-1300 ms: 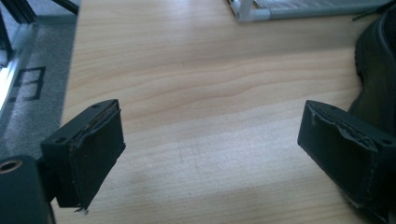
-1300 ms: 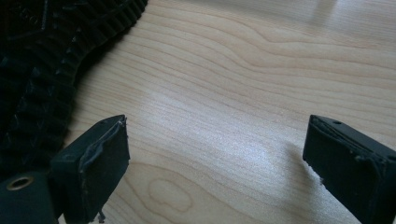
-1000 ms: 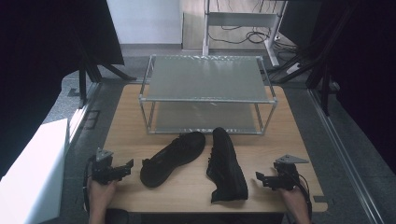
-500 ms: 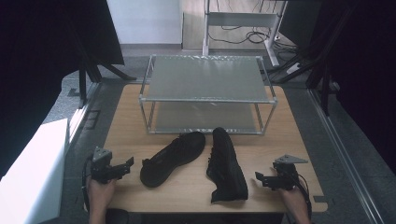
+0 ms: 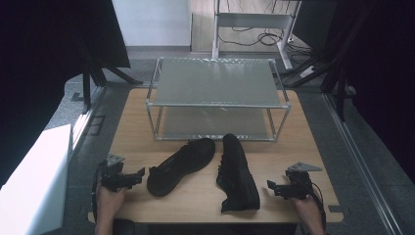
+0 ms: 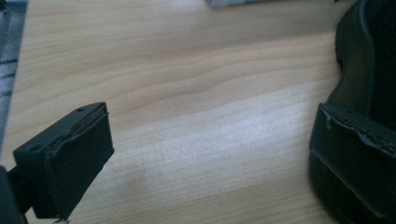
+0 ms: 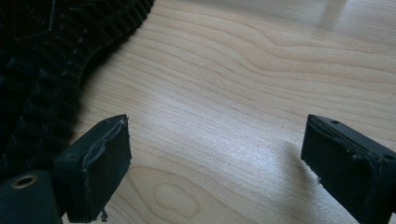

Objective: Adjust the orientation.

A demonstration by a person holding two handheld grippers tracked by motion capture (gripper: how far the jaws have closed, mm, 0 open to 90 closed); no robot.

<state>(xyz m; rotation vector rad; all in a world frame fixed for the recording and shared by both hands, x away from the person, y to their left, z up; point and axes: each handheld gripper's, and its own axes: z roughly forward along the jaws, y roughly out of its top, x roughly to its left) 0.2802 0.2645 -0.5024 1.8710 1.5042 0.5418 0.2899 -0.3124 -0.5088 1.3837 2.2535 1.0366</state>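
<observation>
Left tongs (image 5: 138,174) nearer left shoe (image 5: 181,159)

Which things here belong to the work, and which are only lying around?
Part of the work: left shoe, right shoe lying on its side, shelf rack, left gripper, right gripper, both open.

Only around: white box, desk frame, cables.

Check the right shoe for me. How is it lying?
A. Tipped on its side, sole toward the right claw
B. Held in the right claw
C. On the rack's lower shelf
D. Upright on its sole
A: the right shoe lies on its side on the table, its treaded sole facing the open, empty right claw.
</observation>
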